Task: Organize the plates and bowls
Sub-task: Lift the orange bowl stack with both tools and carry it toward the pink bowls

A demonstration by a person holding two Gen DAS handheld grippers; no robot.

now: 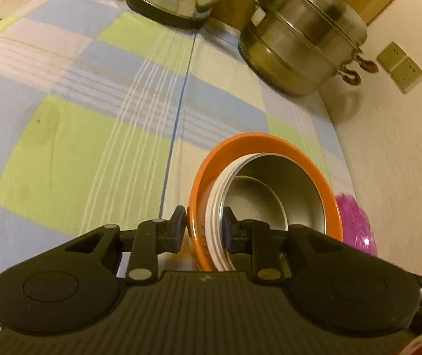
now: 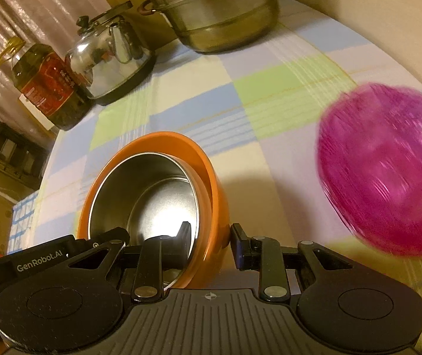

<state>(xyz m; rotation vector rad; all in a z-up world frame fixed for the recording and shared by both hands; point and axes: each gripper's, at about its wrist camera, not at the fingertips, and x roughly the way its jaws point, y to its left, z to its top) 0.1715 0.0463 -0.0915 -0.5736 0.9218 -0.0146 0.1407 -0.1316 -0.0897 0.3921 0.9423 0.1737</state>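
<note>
An orange bowl (image 1: 270, 142) with a steel bowl (image 1: 293, 189) nested inside it sits on the checked tablecloth. My left gripper (image 1: 203, 227) is shut on the near walls of both bowls, one finger outside the orange bowl, one inside the steel bowl. In the right wrist view the same orange bowl (image 2: 211, 177) and steel bowl (image 2: 140, 183) show. My right gripper (image 2: 209, 236) straddles their right wall, one finger inside the steel bowl, one outside with a small gap to the orange wall. A pink translucent bowl (image 2: 388, 183) lies to the right, blurred; it also shows in the left wrist view (image 1: 355, 222).
A large steel steamer pot (image 1: 302, 38) stands at the back by the wall, also in the right wrist view (image 2: 219, 9). A shiny kettle (image 2: 110, 59) and an oil bottle (image 2: 45, 85) stand at the back left. The checked tablecloth (image 1: 92, 118) stretches to the left.
</note>
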